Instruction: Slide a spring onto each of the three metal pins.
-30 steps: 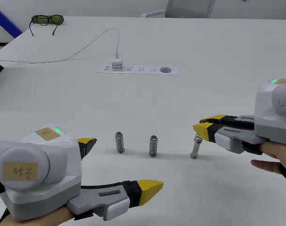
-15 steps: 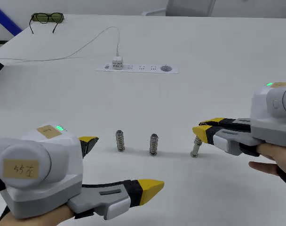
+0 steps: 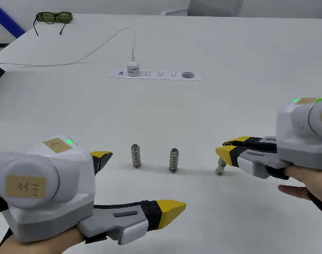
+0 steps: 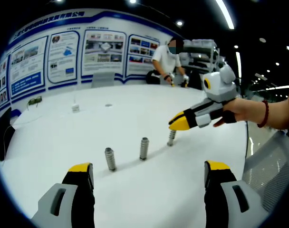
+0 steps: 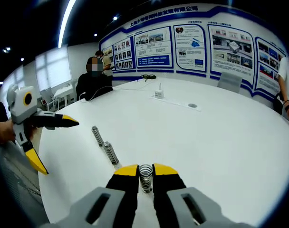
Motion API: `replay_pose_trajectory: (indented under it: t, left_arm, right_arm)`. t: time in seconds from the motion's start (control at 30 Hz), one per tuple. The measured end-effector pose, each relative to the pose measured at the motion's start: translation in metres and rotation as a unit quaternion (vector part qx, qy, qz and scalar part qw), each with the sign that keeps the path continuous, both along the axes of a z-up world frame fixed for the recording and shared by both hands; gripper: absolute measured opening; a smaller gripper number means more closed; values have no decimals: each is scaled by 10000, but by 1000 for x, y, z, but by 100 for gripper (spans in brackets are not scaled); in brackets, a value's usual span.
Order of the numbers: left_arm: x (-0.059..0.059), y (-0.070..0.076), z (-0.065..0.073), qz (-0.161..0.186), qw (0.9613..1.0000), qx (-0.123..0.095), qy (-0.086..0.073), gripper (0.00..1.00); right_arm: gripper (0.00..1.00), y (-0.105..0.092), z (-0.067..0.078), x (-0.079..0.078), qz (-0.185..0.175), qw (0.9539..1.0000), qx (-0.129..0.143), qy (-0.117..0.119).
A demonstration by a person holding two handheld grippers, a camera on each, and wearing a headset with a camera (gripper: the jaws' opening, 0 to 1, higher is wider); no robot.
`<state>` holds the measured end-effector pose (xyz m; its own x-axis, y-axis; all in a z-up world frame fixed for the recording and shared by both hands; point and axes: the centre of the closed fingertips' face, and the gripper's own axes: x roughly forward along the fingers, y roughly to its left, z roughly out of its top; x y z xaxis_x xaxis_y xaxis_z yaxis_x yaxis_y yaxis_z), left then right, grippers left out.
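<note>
Right gripper [image 5: 145,169] still clamped on spring [image 5: 145,178] at third pin [image 3: 220,168], left gripper [image 4: 149,166] still apart

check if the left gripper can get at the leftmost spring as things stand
Probably yes: the left gripper is open, with bare table between its fingers and the leftmost spring; the right gripper is off at the far spring.

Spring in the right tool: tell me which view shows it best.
The right gripper view: the spring stands close up between the yellow tips of the right tool, coils clear. In the head view that tool half hides it; in the left gripper view it is small and far.
</note>
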<state>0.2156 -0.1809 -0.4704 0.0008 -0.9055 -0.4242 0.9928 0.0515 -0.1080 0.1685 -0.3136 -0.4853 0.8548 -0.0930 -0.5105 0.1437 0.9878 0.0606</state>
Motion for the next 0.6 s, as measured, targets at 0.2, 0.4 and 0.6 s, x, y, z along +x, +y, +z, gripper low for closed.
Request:
replay_pose_trajectory:
  t: [0.2, 0.4, 0.6]
  left_arm:
    - [1, 0, 0, 11, 10000, 11, 1, 98]
    - [1, 1, -1, 25, 10000, 14, -1, 98]
    - [2, 1, -1, 38, 10000, 18, -6, 98]
  right_arm:
    - [12, -2, -6, 0, -47, 10000, 82, 19]
    - [12, -1, -10, 0, -45, 9999, 89, 69]
    - [12, 1, -13, 0, -26, 9999, 56, 101]
